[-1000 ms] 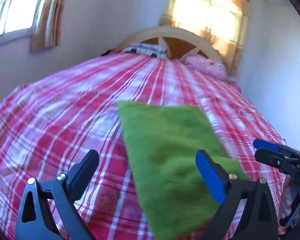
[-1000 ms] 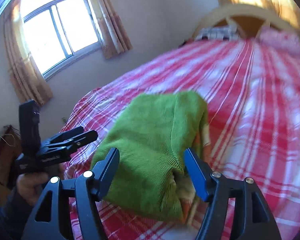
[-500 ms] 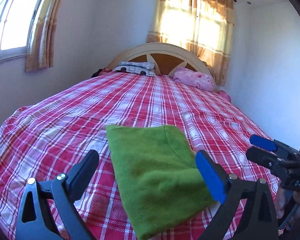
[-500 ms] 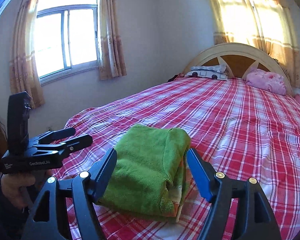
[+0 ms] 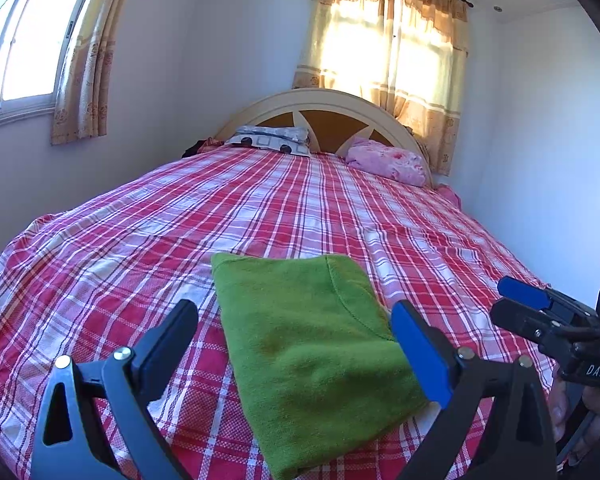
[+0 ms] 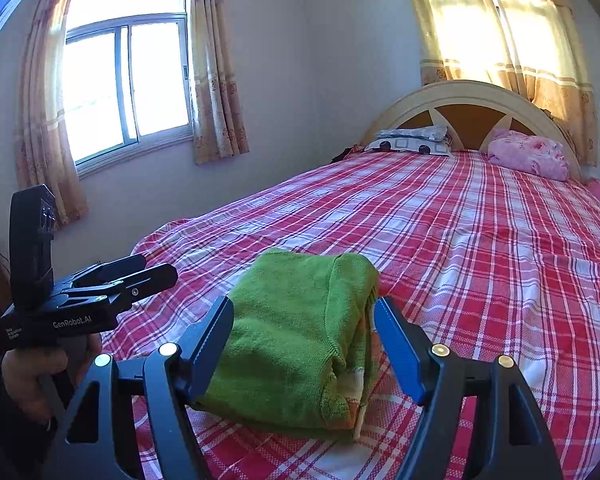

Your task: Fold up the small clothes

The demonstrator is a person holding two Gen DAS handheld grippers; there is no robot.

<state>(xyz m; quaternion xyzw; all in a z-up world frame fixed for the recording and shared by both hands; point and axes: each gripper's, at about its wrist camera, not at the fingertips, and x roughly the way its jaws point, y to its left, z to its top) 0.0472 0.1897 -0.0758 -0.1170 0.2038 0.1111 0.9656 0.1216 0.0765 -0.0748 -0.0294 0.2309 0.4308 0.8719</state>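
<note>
A green knitted garment lies folded into a thick rectangle near the foot of the bed; it also shows in the right wrist view, with orange and white layers at its near edge. My left gripper is open and empty, held back from the garment and above it. My right gripper is open and empty, also held back from it. The right gripper shows at the right edge of the left wrist view, and the left gripper shows at the left of the right wrist view.
The bed has a red and white plaid sheet. At the headboard lie a white patterned pillow and a pink pillow. Walls and curtained windows stand left and behind.
Both grippers have pulled back and tilted up from the garment, so more of the room shows. The garment lies still on the sheet.
</note>
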